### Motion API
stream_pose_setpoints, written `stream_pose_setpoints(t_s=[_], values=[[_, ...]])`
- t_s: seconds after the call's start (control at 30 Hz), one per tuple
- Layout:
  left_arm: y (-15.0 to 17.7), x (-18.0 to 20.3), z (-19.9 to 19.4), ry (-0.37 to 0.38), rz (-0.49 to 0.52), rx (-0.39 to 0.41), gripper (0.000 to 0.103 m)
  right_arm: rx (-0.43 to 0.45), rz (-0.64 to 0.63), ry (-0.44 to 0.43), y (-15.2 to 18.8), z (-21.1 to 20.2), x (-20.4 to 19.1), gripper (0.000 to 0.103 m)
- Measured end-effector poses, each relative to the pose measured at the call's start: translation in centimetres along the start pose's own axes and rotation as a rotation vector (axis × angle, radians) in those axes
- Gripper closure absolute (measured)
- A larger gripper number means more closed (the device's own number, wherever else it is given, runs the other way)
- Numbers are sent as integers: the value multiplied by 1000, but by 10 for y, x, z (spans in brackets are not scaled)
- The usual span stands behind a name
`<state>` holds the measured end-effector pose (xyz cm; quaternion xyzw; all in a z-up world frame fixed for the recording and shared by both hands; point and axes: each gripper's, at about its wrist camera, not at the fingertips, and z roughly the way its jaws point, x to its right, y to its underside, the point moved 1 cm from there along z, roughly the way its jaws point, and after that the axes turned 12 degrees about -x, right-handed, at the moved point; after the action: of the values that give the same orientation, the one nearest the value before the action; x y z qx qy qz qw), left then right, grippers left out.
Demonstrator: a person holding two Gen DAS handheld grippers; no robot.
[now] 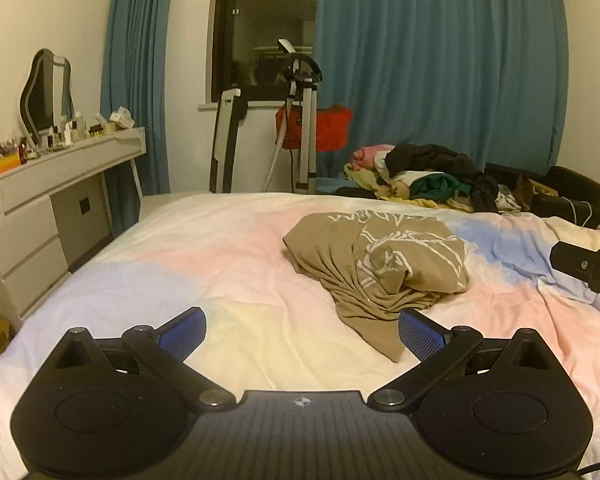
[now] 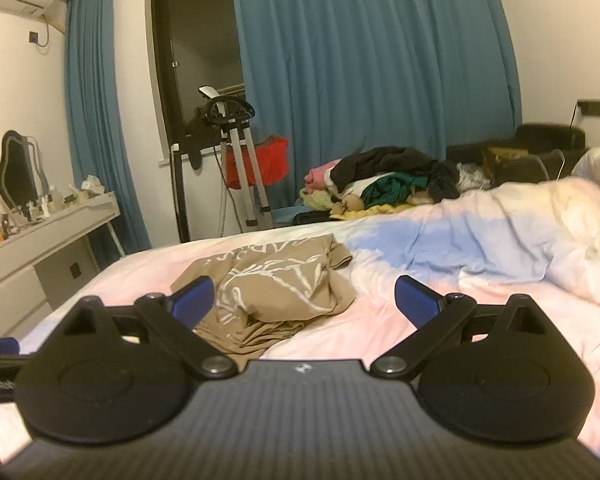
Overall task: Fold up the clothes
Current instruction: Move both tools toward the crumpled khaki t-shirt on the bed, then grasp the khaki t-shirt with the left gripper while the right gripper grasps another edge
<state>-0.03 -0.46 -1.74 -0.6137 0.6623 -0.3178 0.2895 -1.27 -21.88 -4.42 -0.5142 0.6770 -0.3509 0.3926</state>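
A tan T-shirt with a white print (image 1: 380,268) lies crumpled on the pastel bedcover (image 1: 180,264). It also shows in the right wrist view (image 2: 276,292). My left gripper (image 1: 302,330) is open and empty, hovering over the bed just short of the shirt's near tail. My right gripper (image 2: 304,300) is open and empty, above the bed with the shirt between and ahead of its blue pads (image 2: 414,300). Part of the right gripper shows at the right edge of the left wrist view (image 1: 588,270).
A pile of mixed clothes (image 1: 420,176) lies at the bed's far side, also in the right wrist view (image 2: 384,184). A white dresser with bottles and a mirror (image 1: 52,168) stands left. A garment steamer stand (image 1: 300,120) is by the window. Rumpled duvet (image 2: 540,240) lies right.
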Motion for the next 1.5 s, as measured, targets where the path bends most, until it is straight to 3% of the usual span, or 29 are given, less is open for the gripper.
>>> stream_pose_setpoints(t_s=[0.33,0.43,0.57,0.67,0.8,0.97,1.1,1.2,1.27,1.33,1.4,1.5], values=[[-17,17,26,-7,100,15,0,77,86,-10,-5,-12,17,5],[-23,25,60,6,120,-54,0,80,92,-19,-5,-9,20,5],[-30,36,119,14,134,-167,0,48,169,-99,0,4,32,5],[-34,37,167,-10,96,-217,0,22,230,-145,3,16,40,5],[-39,34,216,54,37,-226,0,17,221,-135,7,33,41,5],[-49,42,257,125,-7,-231,0,-16,239,-128,12,60,46,5],[-62,31,268,181,-58,-224,2,-59,276,-108,18,86,53,5],[-72,23,276,223,-95,-219,29,-76,283,-94,24,101,56,5],[-79,18,281,251,-121,-215,63,-78,285,-94,27,109,58,5],[-86,13,286,280,-146,-211,82,-80,287,-89,28,116,59,5],[-93,6,287,308,-172,-202,85,-81,287,-82,29,123,61,5],[-107,-10,252,345,-186,-140,87,-79,301,-82,28,127,65,5]])
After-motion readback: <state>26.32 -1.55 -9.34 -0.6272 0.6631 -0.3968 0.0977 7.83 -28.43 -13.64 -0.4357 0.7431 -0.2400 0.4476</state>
